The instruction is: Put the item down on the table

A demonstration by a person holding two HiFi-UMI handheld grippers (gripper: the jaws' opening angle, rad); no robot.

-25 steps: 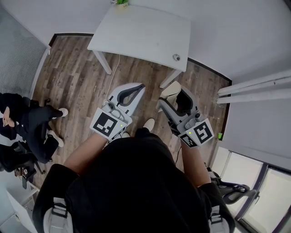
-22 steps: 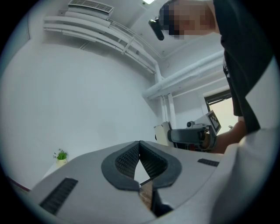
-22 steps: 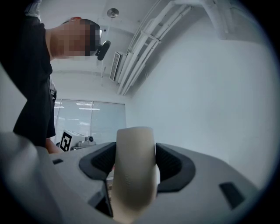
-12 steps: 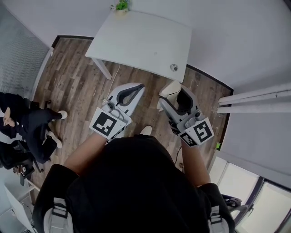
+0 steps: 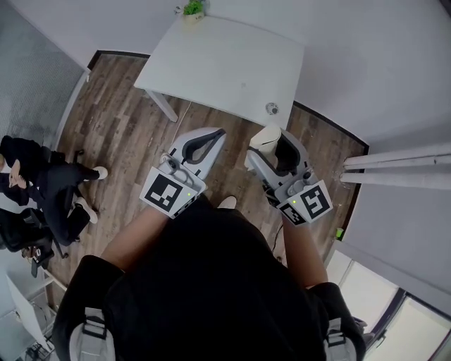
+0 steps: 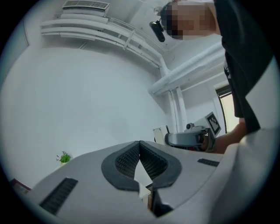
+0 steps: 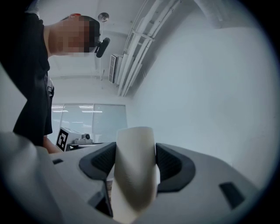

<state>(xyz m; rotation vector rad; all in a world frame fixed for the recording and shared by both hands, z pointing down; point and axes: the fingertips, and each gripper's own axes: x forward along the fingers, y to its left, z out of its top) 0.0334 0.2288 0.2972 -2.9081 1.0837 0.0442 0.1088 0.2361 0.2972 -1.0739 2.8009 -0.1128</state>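
stage: carrying, nothing set down yet | right gripper clamps the pale item, short of the table (over floor); left gripper pinched together, empty | to do: reach table, lower, release

**A:** Where's the room on that white table?

**B:** Most of the top is bare: the whole middle and the near left edge. There's just a small plant on the far left corner and a little round thing by the near right corner.

**A:** And getting in?

**B:** The right gripper, clamped on the cream item, hangs over the floor just off that near right corner, so the round thing is closest. Wall behind, pipes off right.
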